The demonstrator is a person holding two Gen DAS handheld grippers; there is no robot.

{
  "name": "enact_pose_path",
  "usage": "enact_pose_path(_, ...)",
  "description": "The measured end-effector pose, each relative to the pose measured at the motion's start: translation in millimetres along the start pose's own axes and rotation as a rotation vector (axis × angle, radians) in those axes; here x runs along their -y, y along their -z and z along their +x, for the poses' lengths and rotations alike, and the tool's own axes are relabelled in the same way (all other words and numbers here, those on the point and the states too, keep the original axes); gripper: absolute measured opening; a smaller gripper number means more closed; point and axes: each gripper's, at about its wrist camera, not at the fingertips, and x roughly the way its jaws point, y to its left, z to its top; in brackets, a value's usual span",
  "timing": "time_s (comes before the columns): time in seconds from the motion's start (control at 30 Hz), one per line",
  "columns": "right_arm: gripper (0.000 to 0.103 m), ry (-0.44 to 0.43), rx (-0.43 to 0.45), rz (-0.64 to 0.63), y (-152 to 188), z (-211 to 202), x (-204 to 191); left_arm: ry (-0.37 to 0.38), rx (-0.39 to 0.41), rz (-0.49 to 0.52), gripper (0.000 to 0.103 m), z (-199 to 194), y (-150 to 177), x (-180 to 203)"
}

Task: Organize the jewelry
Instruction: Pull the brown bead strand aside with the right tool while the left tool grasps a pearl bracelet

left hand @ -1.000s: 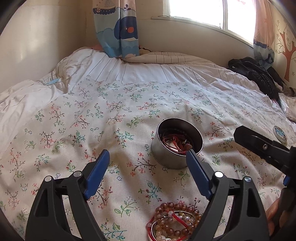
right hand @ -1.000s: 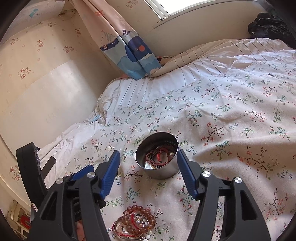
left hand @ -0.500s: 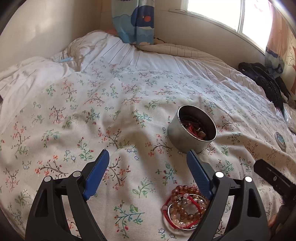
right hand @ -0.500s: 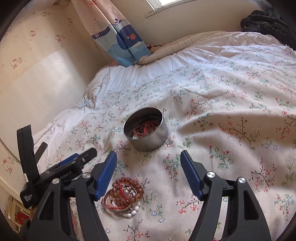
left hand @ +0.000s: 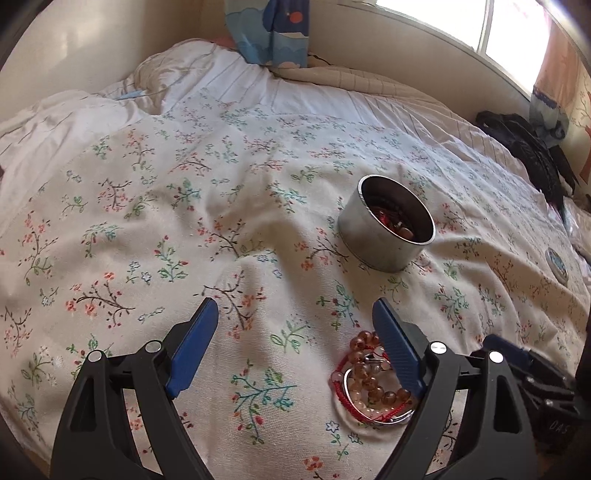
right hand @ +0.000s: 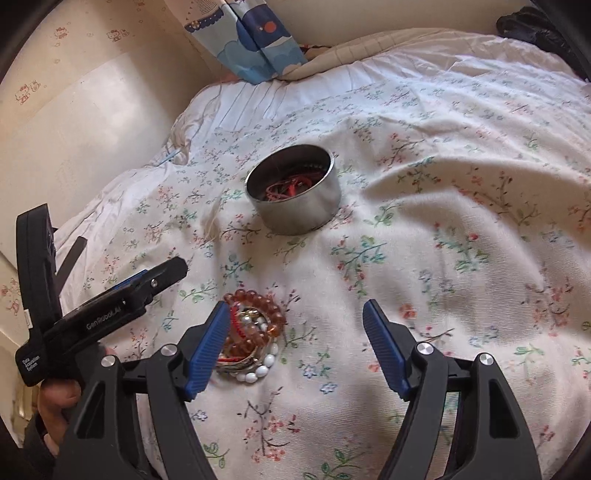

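Down near the bottom of both views lies a heap of bracelets [left hand: 373, 384] on the flowered bedspread [left hand: 184, 221]: amber-brown beads, a red cord, a metal bangle and, in the right wrist view, a string of white beads [right hand: 258, 371]. Farther up the frame, well apart from the heap, stands a round metal tin [left hand: 386, 232] with its top open, and red cords and dark beads show inside it.

In the left wrist view the left hand-held gripper [left hand: 295, 321] hangs over the bedspread with its blue fingers spread wide and nothing between them; its right finger crosses in front of the heap's right edge. In the right wrist view the right hand-held gripper [right hand: 293, 325] is likewise wide open and empty, and its left finger overlaps the heap's left side. Whether either finger touches the beads I cannot tell.

At the top of the frame hang a blue whale-print curtain [right hand: 251, 44] and, in the left wrist view, a bright window [left hand: 480, 26]. Dark clothing [left hand: 528, 147] lies at the right edge.
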Motion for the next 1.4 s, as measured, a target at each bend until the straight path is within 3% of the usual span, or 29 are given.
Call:
enact_pose_path(0.07, 0.055, -0.084, -0.063, 0.046, 1.6, 13.3, 3.4, -0.012, 0.009, -0.05, 0.082, -2.8, -0.3, -11.6)
enact_pose_path(0.1, 0.052, -0.099, -0.083, 0.058, 2.4, 18.3, 4.2, -0.017, 0.014, -0.069, 0.082, -4.7, 0.3, -15.8)
enact_pose_path(0.3, 0.049, -0.152, -0.131, 0.145, -0.3, 38.9, 12.2, -0.017, 0.017, -0.079, 0.082, -7.4, 2.4, -20.0)
enact_pose_path(0.47, 0.012, -0.162, -0.104, 0.176, -5.3, 40.3, 17.2, -0.017, 0.016, -0.065, 0.082, -7.1, 2.6, -17.5)
enact_pose_path(0.67, 0.012, -0.102, 0.058, 0.169, -9.3, -0.9, 24.8, -0.001, -0.028, -0.025, 0.082, 0.3, 6.6, -10.8)
enact_pose_path(0.83, 0.012, 0.047, 0.167, 0.134, -8.8, -33.4, 29.8, 0.035, -0.072, 0.094, 0.082, 5.7, 16.0, 13.2)
enact_pose_path(1.0, 0.012, 0.149, 0.115, 0.107, -7.3, -27.7, 34.8, 0.098, -0.139, 0.171, 0.082, 13.6, 25.1, 28.9)
enact_pose_path(1.07, 0.013, 0.183, 0.089, 0.103, -4.9, -23.5, 35.8, 0.089, -0.141, 0.194, 0.083, 14.3, 28.0, 33.5)
enact_pose_path(1.1, 0.015, 0.197, 0.082, 0.095, -3.7, -22.3, 35.4, 0.092, -0.143, 0.197, 0.084, 14.6, 28.7, 34.5)
enact_pose_path(1.17, 0.042, 0.23, 0.071, 0.082, -2.2, -19.7, 36.0, 0.098, -0.146, 0.202, 0.084, 15.1, 29.5, 35.8)
enact_pose_path(1.2, 0.045, 0.232, 0.068, 0.077, -1.7, -18.2, 35.7, 0.099, -0.141, 0.204, 0.084, 14.4, 29.5, 36.2)
enact_pose_path(1.4, 0.047, 0.311, 0.03, 0.062, -2.8, -7.0, 39.7, 0.111, -0.094, 0.25, 0.084, 11.6, 27.7, 46.5)
